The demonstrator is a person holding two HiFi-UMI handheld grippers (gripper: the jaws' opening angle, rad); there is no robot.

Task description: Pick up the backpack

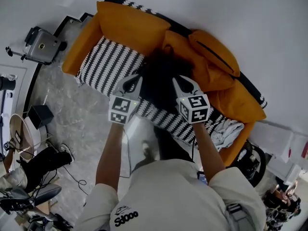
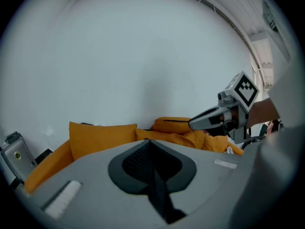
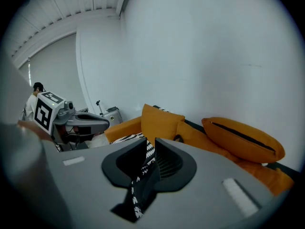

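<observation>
Head view. The only lettering I can read from my station is a dark print [image 1: 126, 219], roughly "SJooo", under a small emblem on the back of the person's pale beige cloth shirt [image 1: 166, 189].

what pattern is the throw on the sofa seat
The throw is black-and-white striped; the head view shows it best.

left gripper [image 1: 133, 79]: jaws together | right gripper [image 1: 183, 82]: jaws slightly apart | both side by side
</observation>
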